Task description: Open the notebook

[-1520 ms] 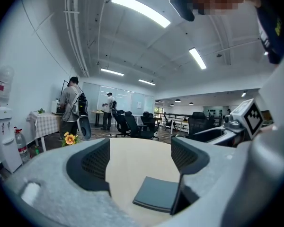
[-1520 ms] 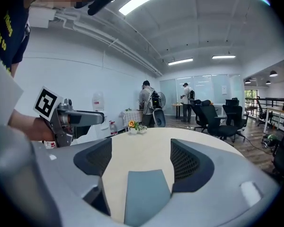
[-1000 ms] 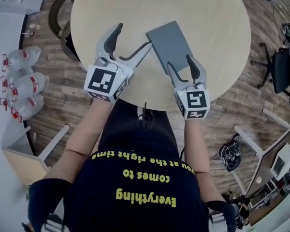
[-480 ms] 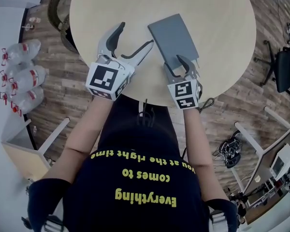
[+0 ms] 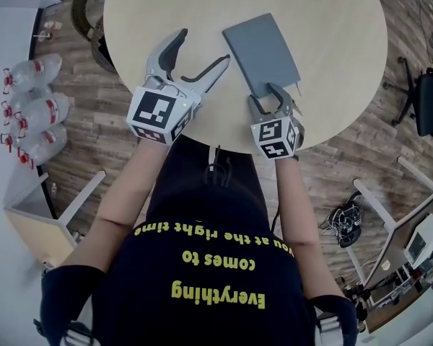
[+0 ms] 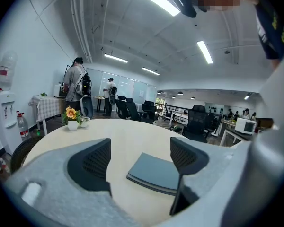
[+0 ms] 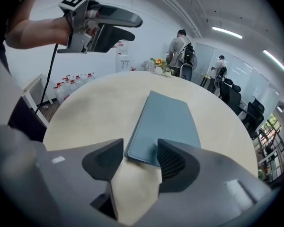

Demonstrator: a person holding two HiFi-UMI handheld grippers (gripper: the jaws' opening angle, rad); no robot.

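Table (image 5: 332,85): round, pale.
Notebook (image 5: 261,52): grey, shut, flat on table, short edge toward person; not shifted.
Left gripper (image 5: 200,50): hovers just left of notebook, jaws wide, empty.
Right gripper (image 5: 268,96): has dropped from over cover to notebook's near edge, tipped down. Jaws have just been closing, now half-wide; near corner shows in gap, pads not pressing.
Reading: set to catch cover; opening not begun.

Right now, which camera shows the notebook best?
The head view: nearly the whole closed notebook, seen from above. The right gripper view shows it close but foreshortened; the left gripper view shows it low, partly behind a jaw.
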